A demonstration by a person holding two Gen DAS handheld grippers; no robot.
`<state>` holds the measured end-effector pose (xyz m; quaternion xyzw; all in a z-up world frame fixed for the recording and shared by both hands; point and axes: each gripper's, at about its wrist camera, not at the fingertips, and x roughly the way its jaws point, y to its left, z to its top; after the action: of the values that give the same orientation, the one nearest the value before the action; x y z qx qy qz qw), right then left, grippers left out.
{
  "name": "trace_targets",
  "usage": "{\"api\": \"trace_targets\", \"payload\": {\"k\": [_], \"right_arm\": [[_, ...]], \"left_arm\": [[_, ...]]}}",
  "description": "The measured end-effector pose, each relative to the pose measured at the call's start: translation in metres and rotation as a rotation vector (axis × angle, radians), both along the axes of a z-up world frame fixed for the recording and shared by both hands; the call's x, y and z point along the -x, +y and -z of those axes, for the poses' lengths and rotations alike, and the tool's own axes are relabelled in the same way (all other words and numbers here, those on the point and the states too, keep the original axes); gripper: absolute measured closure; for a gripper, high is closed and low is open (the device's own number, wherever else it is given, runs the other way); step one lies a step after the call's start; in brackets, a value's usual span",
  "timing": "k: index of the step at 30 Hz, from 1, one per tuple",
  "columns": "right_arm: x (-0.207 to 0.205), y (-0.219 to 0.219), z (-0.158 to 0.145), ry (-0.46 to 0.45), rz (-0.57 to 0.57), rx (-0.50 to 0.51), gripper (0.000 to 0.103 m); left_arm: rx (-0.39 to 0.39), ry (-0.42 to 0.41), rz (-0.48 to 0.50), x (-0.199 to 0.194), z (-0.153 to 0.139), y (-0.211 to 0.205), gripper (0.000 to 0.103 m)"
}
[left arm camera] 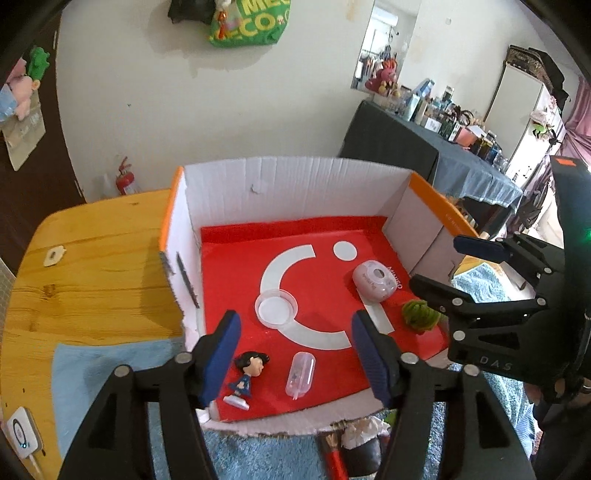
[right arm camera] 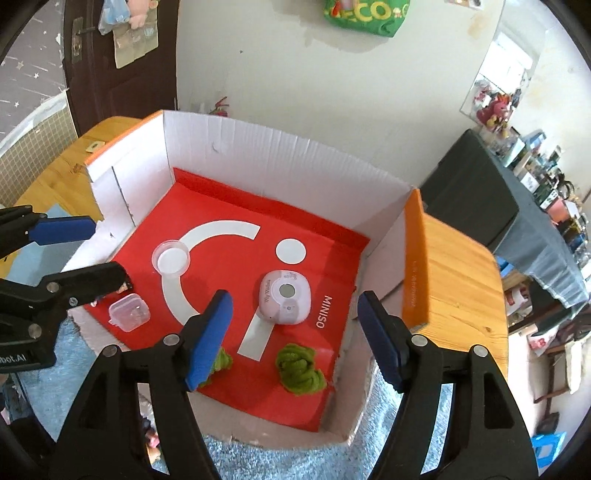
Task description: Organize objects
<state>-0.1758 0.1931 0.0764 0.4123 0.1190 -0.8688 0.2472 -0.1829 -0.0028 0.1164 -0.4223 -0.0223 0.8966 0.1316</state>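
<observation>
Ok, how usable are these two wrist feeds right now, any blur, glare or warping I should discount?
Left wrist view: sharp on the red box liner, strong fisheye bowing of the box wall, black corner vignette. Right wrist view: equally sharp, the pink case crisp; the window side at right is washed out; soft shadows only.

wall: green bag (left arm camera: 249, 22) hanging | floor: red fire extinguisher (left arm camera: 125, 179) by wall | side table: dark cloth (left arm camera: 406, 147), cluttered | door (right arm camera: 122, 66): dark brown
</observation>
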Motion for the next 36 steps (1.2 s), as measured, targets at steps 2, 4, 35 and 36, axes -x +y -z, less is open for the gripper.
{"api": "trace_targets", "payload": {"k": [2,4,35,36], "right_arm": [[-0.006,0.005,-0.004,0.013,0.007,0.017,0.031],[-0.013,0.010,-0.008,0.019,0.013,0.036,0.031],[-0.134,0.066,-0.010,0.141,0.088,0.241,0.019],[-0.136,0.067,-0.008,0.139,0.091,0.244,0.019]], "left_arm": [[0.005,0.025,-0.007,-0.007,-0.005,-0.001,0.032],[0.025,0.055,-0.019,-0.016,-0.010,-0.002,0.032],[0.043,0.198,-0.098,-0.135,0.005,-0.004,0.015],[0.039,0.191,-0.102,-0.138,0.009,-0.004,0.015]]}}
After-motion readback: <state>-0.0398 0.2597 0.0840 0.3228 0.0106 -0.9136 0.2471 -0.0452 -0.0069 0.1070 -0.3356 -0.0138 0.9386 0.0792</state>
